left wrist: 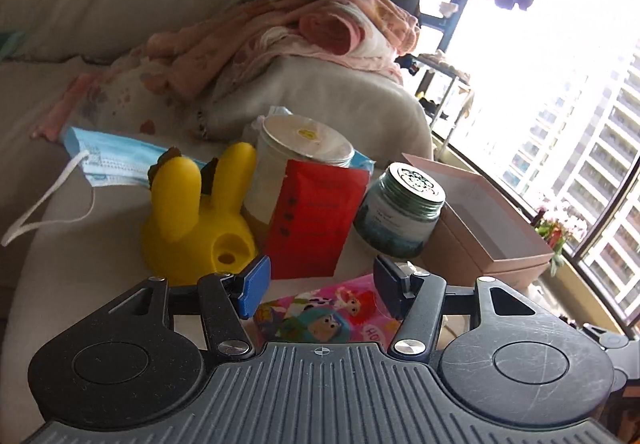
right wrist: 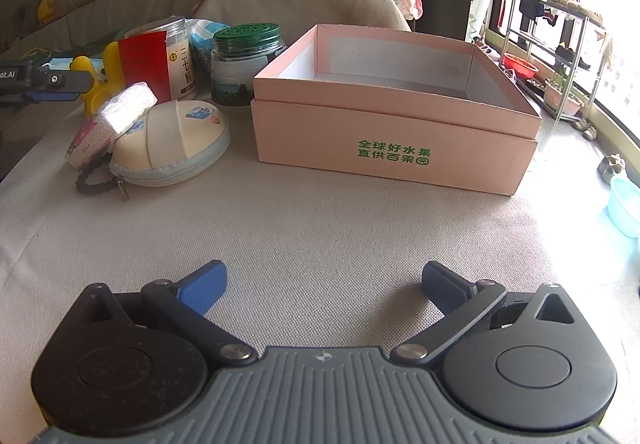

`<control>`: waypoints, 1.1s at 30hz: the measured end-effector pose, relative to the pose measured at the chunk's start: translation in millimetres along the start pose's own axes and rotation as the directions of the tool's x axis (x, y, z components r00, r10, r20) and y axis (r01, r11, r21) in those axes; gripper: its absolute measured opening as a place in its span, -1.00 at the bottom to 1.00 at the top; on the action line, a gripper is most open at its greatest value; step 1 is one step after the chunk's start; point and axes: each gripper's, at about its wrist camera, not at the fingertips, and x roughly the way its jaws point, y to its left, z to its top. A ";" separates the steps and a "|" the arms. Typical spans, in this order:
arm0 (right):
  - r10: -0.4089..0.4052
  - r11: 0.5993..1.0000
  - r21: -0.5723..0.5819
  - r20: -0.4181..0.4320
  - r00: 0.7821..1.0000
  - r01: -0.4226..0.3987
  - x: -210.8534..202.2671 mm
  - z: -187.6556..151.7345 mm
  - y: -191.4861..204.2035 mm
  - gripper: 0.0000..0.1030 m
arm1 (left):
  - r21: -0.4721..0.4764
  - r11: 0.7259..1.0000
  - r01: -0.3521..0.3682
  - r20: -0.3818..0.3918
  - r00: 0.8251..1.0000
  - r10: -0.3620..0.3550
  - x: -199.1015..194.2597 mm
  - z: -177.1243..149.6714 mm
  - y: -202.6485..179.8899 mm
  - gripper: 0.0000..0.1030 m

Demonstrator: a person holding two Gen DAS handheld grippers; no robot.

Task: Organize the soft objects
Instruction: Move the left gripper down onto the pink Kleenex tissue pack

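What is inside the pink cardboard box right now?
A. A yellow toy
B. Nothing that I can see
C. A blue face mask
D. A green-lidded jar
B: the pink box shows only bare white walls and floor, while the other things sit outside it.

A beige woven cloth surface (right wrist: 320,228) is carrying the items. Ahead of the right tongs and slightly to their right, an open pink box (right wrist: 394,148) is sitting flat on it. Ahead to their left, a cream zippered pouch (right wrist: 172,148) is lying with a tissue packet (right wrist: 108,124) leaning on it and a dark bead string (right wrist: 90,180) beside it. Beyond these, a yellow toy (left wrist: 196,216), a red packet (left wrist: 316,216), a white canister (left wrist: 296,164) and a green-lidded jar (left wrist: 400,212) are standing together, directly ahead of the left tongs. A cartoon-printed packet (left wrist: 328,312) is lying just under those tongs; a blue face mask (left wrist: 108,160) is lying farther left.
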 end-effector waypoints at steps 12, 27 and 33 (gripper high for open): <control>-0.076 0.996 -0.040 0.105 0.992 0.081 -18.5 31.3 7.4 0.87 | 0.109 0.965 0.238 -0.231 0.950 -0.208 -44.1 -42.5 -22.8 0.20; -0.025 0.999 -0.031 0.062 0.998 0.027 -18.2 31.3 19.2 0.87 | 0.661 0.750 0.027 -0.197 0.971 0.138 26.3 -21.6 -59.6 0.25; 0.006 0.997 -0.071 0.036 0.999 -0.004 -16.4 23.1 23.5 0.87 | 0.542 0.838 0.057 -0.290 0.949 0.123 71.6 -3.0 -40.3 0.22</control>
